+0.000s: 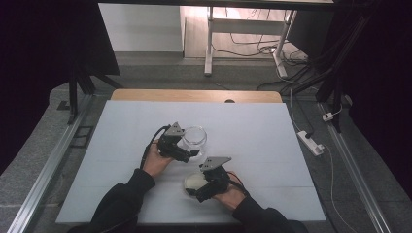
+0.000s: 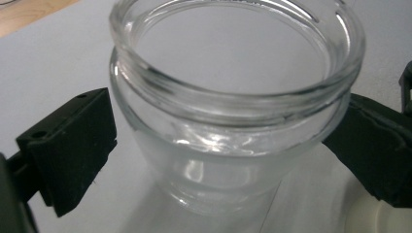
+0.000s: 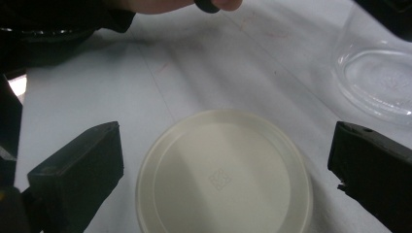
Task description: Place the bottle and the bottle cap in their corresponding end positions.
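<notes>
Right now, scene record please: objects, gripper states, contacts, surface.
jar: clear glass jar, upright, open mouth, looks empty
lid: cream round lid, flat on the table, apart from the jar
left gripper: jaws either side of the jar body; right jaw touching the glass, left jaw with a small gap
right gripper: open, jaws straddling the lid, not touching it
surface: pale sheet-covered table
layout: lid lies nearer the person than the jar

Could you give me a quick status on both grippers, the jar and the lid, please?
Left gripper open, jaws either side of jar. Right gripper open over lid, flat on table. Jar upright, uncapped. Nothing between them.
</notes>
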`<state>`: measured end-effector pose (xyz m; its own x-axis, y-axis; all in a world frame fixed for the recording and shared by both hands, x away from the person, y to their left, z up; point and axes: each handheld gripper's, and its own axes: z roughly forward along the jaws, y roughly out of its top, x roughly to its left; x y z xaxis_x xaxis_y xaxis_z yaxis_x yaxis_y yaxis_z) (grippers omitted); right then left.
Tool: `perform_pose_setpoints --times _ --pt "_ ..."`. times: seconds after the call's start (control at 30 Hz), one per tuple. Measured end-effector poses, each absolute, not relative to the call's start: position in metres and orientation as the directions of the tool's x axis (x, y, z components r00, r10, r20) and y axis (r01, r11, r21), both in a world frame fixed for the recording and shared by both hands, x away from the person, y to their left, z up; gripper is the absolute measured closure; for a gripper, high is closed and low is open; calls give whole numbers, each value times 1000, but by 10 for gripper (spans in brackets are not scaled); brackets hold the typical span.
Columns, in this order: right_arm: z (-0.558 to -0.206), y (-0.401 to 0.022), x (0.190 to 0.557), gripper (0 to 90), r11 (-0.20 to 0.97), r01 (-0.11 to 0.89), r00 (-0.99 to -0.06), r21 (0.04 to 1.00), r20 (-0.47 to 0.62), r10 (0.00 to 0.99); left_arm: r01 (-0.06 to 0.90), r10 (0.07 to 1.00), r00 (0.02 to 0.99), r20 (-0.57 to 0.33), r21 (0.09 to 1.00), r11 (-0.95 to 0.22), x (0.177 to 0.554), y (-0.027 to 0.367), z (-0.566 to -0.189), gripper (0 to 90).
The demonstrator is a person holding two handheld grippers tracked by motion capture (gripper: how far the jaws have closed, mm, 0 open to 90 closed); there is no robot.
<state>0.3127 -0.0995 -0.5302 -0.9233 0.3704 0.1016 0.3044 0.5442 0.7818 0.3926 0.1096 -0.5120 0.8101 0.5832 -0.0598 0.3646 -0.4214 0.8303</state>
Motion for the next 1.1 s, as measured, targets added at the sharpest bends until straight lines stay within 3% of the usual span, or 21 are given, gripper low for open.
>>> perform_pose_setpoints --times 1.1 --pt "-504 -121 306 0 502 306 -896 809 67 439 429 547 821 -165 810 -401 350 139 -494 0"
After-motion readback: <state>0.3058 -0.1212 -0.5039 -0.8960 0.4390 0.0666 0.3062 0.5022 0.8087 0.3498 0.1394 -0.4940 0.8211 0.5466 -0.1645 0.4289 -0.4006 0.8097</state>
